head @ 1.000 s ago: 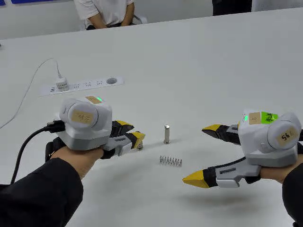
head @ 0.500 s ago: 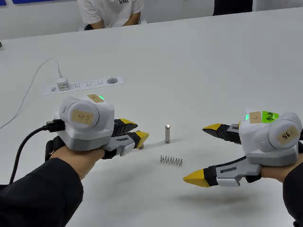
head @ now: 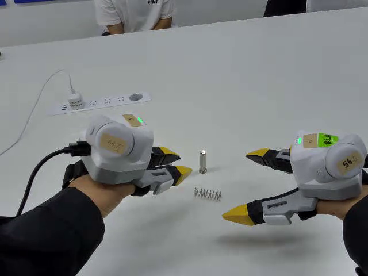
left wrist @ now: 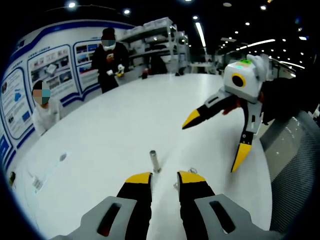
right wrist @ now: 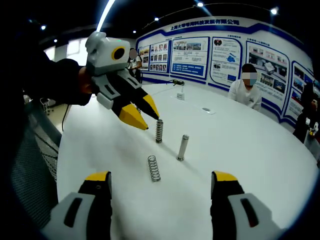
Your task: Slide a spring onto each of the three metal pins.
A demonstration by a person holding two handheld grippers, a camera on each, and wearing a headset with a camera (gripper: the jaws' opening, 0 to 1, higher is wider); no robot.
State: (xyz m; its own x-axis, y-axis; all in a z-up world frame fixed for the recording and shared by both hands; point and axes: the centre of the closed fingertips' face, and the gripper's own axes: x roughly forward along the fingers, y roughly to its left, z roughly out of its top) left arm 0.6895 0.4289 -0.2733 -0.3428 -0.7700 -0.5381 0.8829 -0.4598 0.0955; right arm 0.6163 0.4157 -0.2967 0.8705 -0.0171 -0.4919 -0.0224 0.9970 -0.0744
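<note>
White table, right gripper gaping wide, empty; left gripper open just a crack, nothing in it. Bare pin stands upright between them — the spring lies flat just before it, end-on to the right gripper, so I'd say that one's better placed.

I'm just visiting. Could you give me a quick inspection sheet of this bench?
Surface: white table.
Job's things: bare pin upright; loose spring lying beside it; sprung pin near the left jaws.
Clutter: power strip, adapter plugged in.
Grippers: left hand-held gripper narrowly parted, empty; right hand-held gripper wide open, empty.
Cables: black cable from the left one; white cable to the strip.
Surroundings: seated person; wall posters.
</note>
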